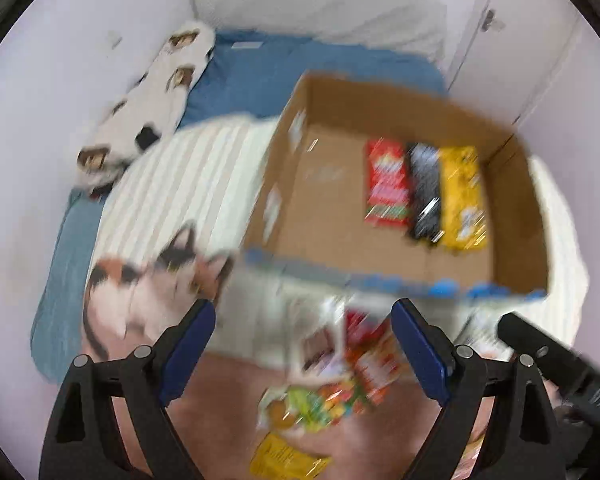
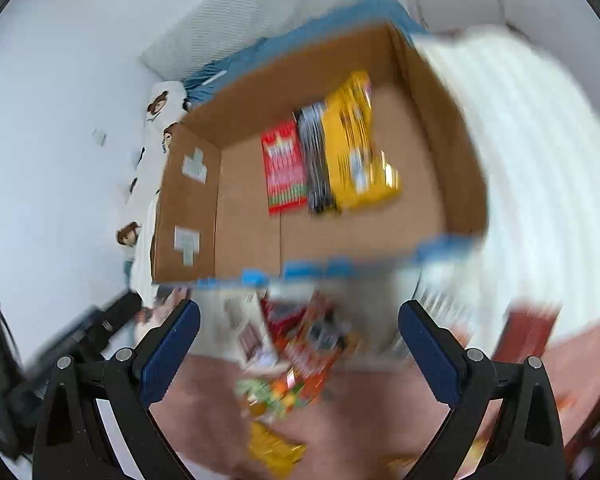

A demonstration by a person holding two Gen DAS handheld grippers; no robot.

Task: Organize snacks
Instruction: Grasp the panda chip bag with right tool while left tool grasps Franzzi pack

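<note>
An open cardboard box (image 1: 328, 216) (image 2: 244, 200) lies on the bed. Against its far right side sit a red pack (image 1: 386, 184) (image 2: 284, 168), a black pack (image 1: 424, 192) (image 2: 316, 160) and a yellow pack (image 1: 462, 200) (image 2: 356, 140). In front of the box, loose snack packs (image 1: 340, 376) (image 2: 300, 356) are heaped on a pink cover, with a yellow pack (image 1: 284, 456) (image 2: 272, 448) nearest. My left gripper (image 1: 304, 312) hangs open above the heap, with nothing between its pads. My right gripper (image 2: 300, 312) is open over the same heap, also empty. Both views are motion-blurred.
The box rests on a white striped blanket (image 1: 188, 168) (image 2: 540, 168) over a blue sheet (image 1: 260, 72). A cat-print cushion (image 1: 148, 292) lies at the left, and a long white pillow with printed faces (image 1: 148, 108) runs along the wall. A dark red object (image 2: 528, 328) sits at the right.
</note>
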